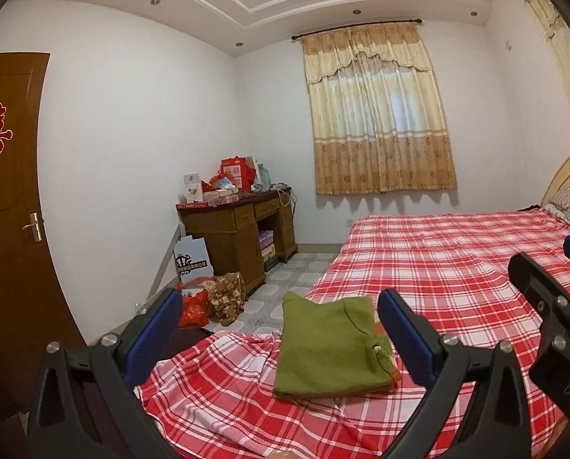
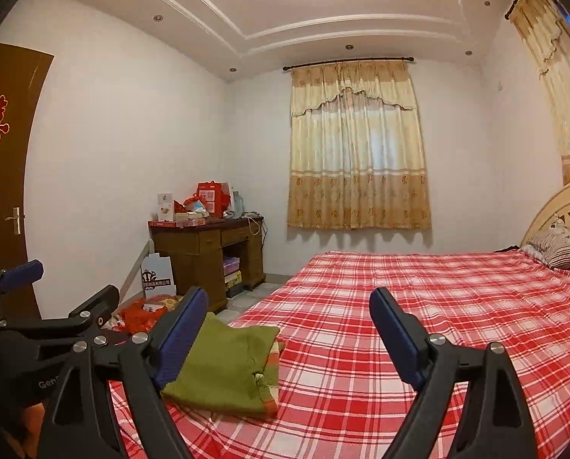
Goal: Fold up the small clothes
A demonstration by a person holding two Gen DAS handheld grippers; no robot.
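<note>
Evidently both tools are held up off the bed, pointing roughly level across the room toward the curtain on the far wall. The left hand-held gripper has its blue pads spread wide, with nothing between them but the view of the bed; its jaws stand well apart and touch no cloth. The right hand-held gripper is likewise spread wide, its pads clear of everything and gripping nothing. In the left wrist view the right tool shows at the right edge, just beside the left one, and in the right wrist view the left tool shows at the left edge, so the two are held side by side at about the same height. The green garment lies folded into a compact rectangle on the red plaid sheet, near the foot corner of the bed on the side toward the floor, below and ahead of both tools and apart from them. An orange trim shows at its near right corner. Beyond the bed stands a wooden table piled with boxes, a door is at far left, and a pillow rests by the headboard.
</note>
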